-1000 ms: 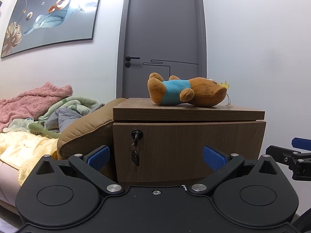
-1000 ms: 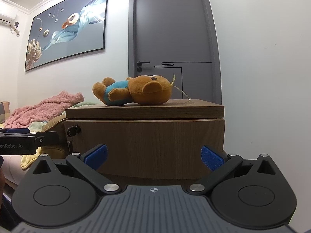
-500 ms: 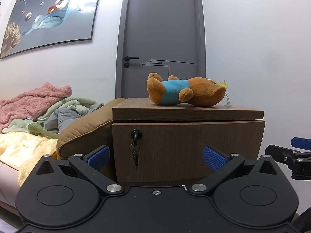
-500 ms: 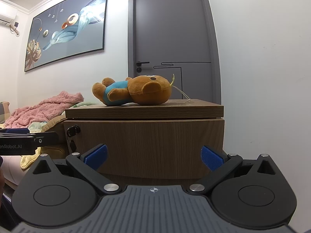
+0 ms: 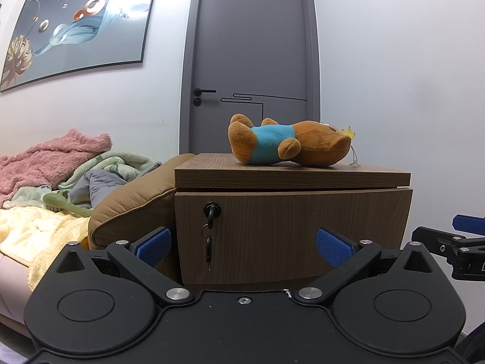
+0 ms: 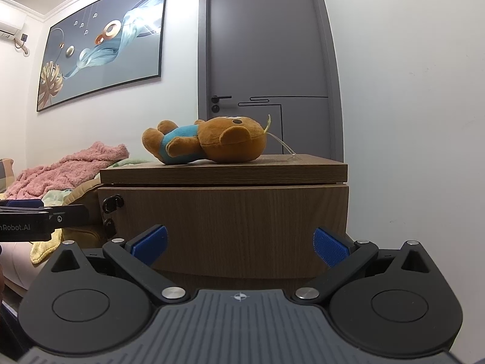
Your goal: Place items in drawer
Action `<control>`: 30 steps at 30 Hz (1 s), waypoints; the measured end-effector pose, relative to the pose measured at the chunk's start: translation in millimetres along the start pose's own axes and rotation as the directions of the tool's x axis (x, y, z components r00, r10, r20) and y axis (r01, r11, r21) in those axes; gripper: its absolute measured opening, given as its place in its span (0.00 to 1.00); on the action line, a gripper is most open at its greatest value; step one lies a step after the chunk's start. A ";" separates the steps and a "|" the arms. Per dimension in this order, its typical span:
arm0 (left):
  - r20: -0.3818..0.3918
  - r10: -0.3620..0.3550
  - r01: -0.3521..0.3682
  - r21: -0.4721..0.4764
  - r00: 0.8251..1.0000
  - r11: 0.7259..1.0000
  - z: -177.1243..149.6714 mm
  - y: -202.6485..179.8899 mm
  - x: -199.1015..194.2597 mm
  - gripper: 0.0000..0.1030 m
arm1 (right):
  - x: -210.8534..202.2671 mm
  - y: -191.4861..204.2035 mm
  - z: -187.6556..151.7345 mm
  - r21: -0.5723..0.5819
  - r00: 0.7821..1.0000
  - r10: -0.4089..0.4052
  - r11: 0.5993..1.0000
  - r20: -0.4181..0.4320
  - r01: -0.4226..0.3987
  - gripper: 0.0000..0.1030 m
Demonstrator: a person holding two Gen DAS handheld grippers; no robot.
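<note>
Two hand-held grippers face a wooden nightstand (image 5: 291, 176) from low down, both spread wide and grasping nothing. The left gripper (image 5: 242, 244) points at the closed drawer front (image 5: 303, 230); its blue pads (image 5: 332, 247) flank the lower part of that panel. The right gripper (image 6: 239, 242) is aimed at the same drawer front (image 6: 242, 224), pads (image 6: 329, 247) equally far apart.

Surface: the nightstand top is a flat wood-grain slab overhanging the drawer. A brown plush bear (image 5: 288, 144) in a blue shirt lies on its side on this slab, above and ahead of both grippers, head toward the right. A thin clear cord with a small suction cup (image 6: 292, 156) trails from the head onto the slab. A key (image 5: 212, 212) sits in the lock at the upper left of the drawer front, with a second key hanging from its ring.

Room: a grey door (image 5: 251, 75) stands behind the nightstand in a white wall. A framed abstract picture (image 5: 81, 24) hangs up and to the left. Left of the nightstand is a tan padded headboard (image 5: 133, 200) and a bed piled with pink, green, grey and yellow blankets (image 5: 51, 163).

Limits of view: each gripper appears only partly at the edge of the other's camera. The drawer interior is hidden. The bear's face is turned upward and mostly unreadable. An air conditioner (image 6: 10, 22) is cut off at the right view's upper left edge.
</note>
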State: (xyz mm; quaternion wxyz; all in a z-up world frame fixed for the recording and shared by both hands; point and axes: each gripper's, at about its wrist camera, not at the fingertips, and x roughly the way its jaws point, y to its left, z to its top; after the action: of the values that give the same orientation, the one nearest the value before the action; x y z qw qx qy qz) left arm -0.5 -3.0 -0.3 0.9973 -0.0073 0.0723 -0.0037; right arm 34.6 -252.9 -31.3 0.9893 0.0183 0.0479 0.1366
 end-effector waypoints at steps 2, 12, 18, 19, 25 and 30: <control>-0.001 0.001 -0.001 0.000 1.000 1.000 0.0 -0.1 0.6 0.99 | 0.5 -0.3 0.0 0.001 1.000 0.000 1.000 0.000 0.000 1.00; 0.005 0.002 -0.002 0.002 1.000 1.000 -0.2 0.4 -1.4 0.99 | 2.1 1.0 -2.0 -0.002 1.000 -0.006 1.000 -0.005 0.006 1.00; 0.000 0.012 -0.012 0.011 1.000 1.000 -2.4 0.6 -2.6 0.99 | 0.6 1.0 -2.8 -0.001 1.000 -0.010 1.000 -0.001 0.010 1.00; 0.000 0.014 -0.014 0.013 1.000 1.000 -2.7 0.3 -2.6 0.99 | -0.1 0.6 -2.7 -0.001 1.000 -0.011 1.000 0.000 0.011 1.00; -0.006 0.020 -0.020 0.021 1.000 1.000 -3.7 -1.0 -3.1 0.99 | -4.2 -1.5 -3.0 -0.003 1.000 -0.017 1.000 0.004 0.017 1.00; -0.010 0.019 -0.019 0.027 1.000 0.999 -3.9 -1.6 -2.0 0.99 | -7.1 -4.1 -3.0 -0.002 1.000 -0.023 1.000 0.006 0.023 1.00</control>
State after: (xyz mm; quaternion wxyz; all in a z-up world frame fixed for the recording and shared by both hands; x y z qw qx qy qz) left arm -3.0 -4.6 -3.8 0.9970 0.0067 0.0773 0.0048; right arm 28.5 -258.7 -33.8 0.9910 0.0173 0.0453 0.1251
